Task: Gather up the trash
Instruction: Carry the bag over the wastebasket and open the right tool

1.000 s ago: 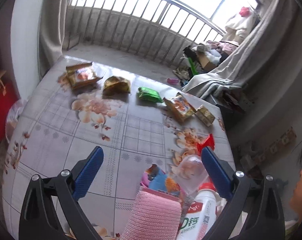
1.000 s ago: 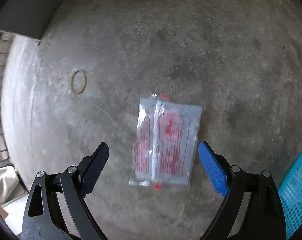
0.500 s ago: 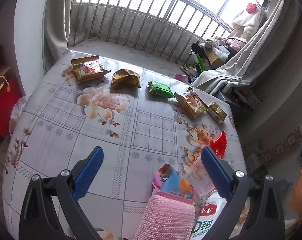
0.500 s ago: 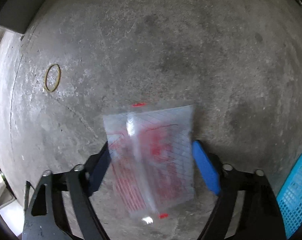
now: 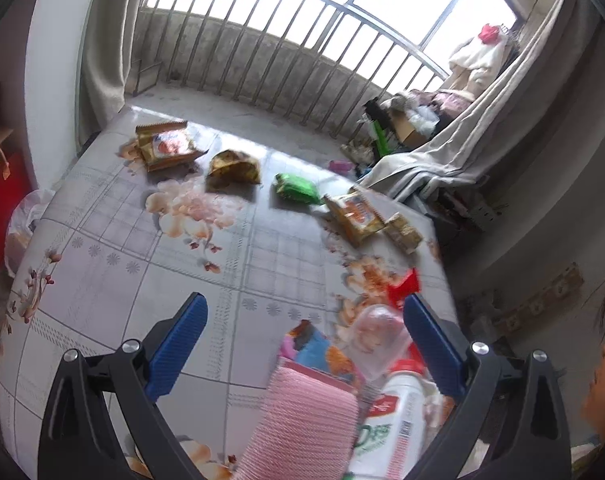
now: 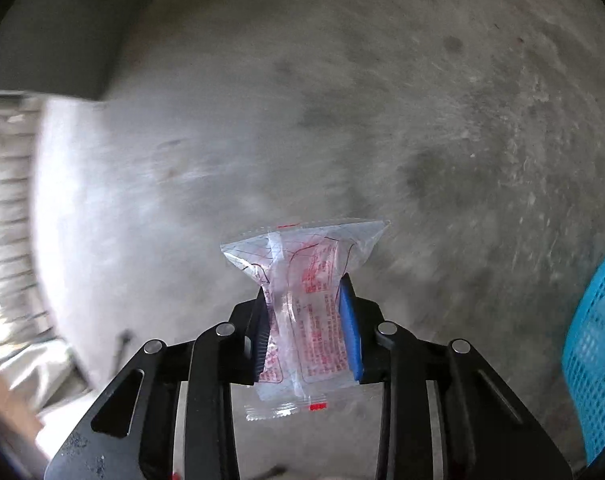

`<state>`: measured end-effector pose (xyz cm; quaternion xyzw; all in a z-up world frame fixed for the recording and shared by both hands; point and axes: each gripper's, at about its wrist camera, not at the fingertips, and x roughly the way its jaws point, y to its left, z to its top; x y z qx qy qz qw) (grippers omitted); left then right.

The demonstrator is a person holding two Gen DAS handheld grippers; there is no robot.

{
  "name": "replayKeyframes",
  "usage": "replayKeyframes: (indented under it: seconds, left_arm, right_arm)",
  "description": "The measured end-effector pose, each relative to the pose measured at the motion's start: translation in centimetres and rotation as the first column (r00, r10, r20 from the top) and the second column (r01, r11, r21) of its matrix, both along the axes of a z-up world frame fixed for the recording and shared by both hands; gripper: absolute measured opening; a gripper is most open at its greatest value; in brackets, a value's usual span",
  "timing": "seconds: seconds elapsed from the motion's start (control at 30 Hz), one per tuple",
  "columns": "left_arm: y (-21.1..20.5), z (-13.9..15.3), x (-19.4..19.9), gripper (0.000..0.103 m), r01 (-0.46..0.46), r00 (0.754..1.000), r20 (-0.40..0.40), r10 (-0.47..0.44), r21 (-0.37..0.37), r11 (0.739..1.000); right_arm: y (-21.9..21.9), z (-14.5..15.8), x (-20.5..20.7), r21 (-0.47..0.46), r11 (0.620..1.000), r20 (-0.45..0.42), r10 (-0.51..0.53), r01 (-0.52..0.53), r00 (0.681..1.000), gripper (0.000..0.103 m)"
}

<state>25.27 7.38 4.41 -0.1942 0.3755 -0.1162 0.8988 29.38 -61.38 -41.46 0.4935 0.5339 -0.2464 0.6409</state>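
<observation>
Since a sec ago the right hand-held gripper (image 6: pixel 304 320) has closed in on the clear wrapper (image 6: pixel 302 300) w/ red print: it lay flat on the concrete floor (image 6: pixel 422 120) between spread fingers, now it's pinched at its middle, top end fanning out ahead of the tips, bottom end hanging back toward the body. Floor ahead is bare and motion-blurred; blue mesh basket (image 6: pixel 594 360) sits off to the right edge.

Left hand-held gripper (image 5: pixel 304 342) has barely shifted, fingers spread wide, holding nothing, over the near end of the floral counter (image 5: pixel 102 260). Open cloth ahead and to its left. Far side: 5 snack packs in a row – 4 gold/orange, 1 green pack (image 5: pixel 296 189). Near the right fingertip: 1 red wrapper (image 5: pixel 402 288), 1 clear plastic cup (image 5: pixel 378 330), 1 white bottle (image 5: pixel 394 420), 1 pink cloth (image 5: pixel 302 428).
</observation>
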Motion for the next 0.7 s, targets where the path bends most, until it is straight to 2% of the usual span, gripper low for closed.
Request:
replayKeyframes:
  seconds: [0.07, 0.17, 0.2, 0.27, 0.3, 0.37, 0.43, 0.5, 0.6, 0.7]
  left_arm:
    - [-0.1, 0.9, -0.9, 0.096, 0.017, 0.999, 0.035, -0.016, -0.018, 1.0]
    - [-0.5, 1.8, -2.3, 0.096, 0.036, 0.996, 0.089, -0.033, -0.03, 0.999]
    - [-0.7, 2.0, -2.8, 0.096, 0.045, 0.994, 0.1, -0.041, -0.038, 0.998]
    - [-1.0, 2.3, -3.6, 0.096, 0.063, 0.992, 0.11, -0.056, -0.056, 0.996]
    - [-1.2, 2.4, -3.9, 0.096, 0.077, 0.991, 0.113, -0.069, -0.065, 0.995]
    - [-1.4, 2.6, -4.4, 0.096, 0.09, 0.99, 0.113, -0.082, -0.071, 0.993]
    - [-1.6, 2.8, -4.8, 0.096, 0.108, 0.988, 0.117, -0.098, -0.081, 0.991]
    - [-2.0, 3.2, -5.4, 0.096, 0.124, 0.985, 0.132, -0.112, -0.083, 0.989]
    - [-2.8, 3.2, -6.4, 0.096, 0.132, 0.979, 0.159, -0.125, -0.03, 0.991]
    - [-4.0, 2.6, -7.3, 0.096, 0.129, 0.977, 0.158, -0.139, 0.072, 0.989]
  right_arm:
    - [1.0, 3.5, -1.1, 0.016, 0.999, 0.067, 0.046, -0.047, 0.997, 0.029]
    - [3.3, 10.4, -4.3, 0.008, 0.992, 0.174, 0.126, -0.129, 0.977, 0.029]
    - [4.0, 14.1, -6.4, -0.023, 0.986, 0.225, 0.164, -0.164, 0.96, 0.029]
    - [5.1, 18.6, -7.3, -0.1, 0.977, 0.271, 0.211, -0.191, 0.939, 0.03]
    - [4.8, 21.8, -9.2, -0.168, 0.966, 0.291, 0.239, -0.196, 0.926, 0.031]
    - [4.3, 25.8, -14.1, -0.274, 0.947, 0.291, 0.25, -0.17, 0.924, 0.032]
    - [3.6, 26.9, -17.5, -0.33, 0.934, 0.243, 0.225, -0.138, 0.944, 0.036]
    - [2.7, 26.7, -21.1, -0.343, 0.932, 0.183, 0.188, -0.116, 0.965, 0.037]
    - [1.4, 23.4, -25.0, -0.315, 0.948, 0.056, 0.075, -0.054, 0.996, 0.038]
    - [-0.3, 19.2, -27.6, -0.285, 0.958, -0.049, -0.039, 0.023, 0.998, 0.052]
